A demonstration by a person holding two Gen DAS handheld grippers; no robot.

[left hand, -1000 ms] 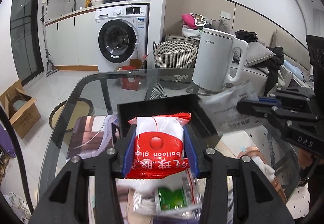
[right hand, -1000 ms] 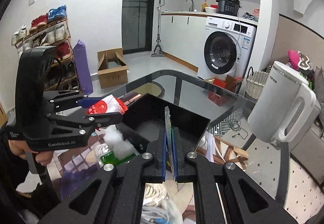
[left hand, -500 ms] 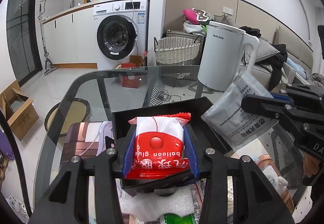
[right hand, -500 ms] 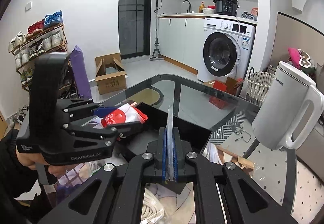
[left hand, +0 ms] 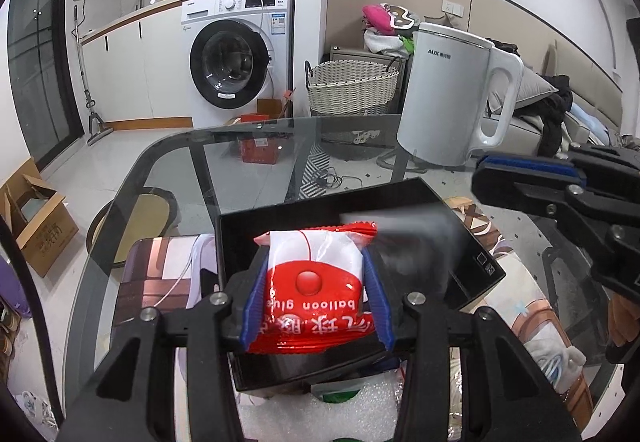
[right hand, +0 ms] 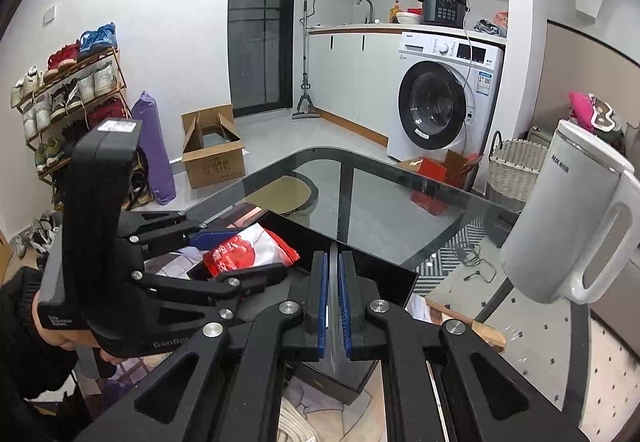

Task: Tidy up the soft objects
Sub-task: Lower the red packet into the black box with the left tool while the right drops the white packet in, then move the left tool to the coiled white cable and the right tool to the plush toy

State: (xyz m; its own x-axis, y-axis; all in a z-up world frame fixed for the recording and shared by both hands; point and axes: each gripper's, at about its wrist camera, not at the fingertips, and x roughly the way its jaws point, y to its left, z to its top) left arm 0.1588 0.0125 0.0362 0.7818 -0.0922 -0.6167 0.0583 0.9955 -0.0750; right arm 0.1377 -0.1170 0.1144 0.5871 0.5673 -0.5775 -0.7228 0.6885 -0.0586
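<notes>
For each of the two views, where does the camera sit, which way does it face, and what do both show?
Left wrist: on the left gripper, looking down along its fingers at the red packet over the black box; right gripper at right.
Right wrist: on the right gripper, facing the box; left gripper and a hand at left.
Shared: box, packet, kettle, washing machine.
</notes>
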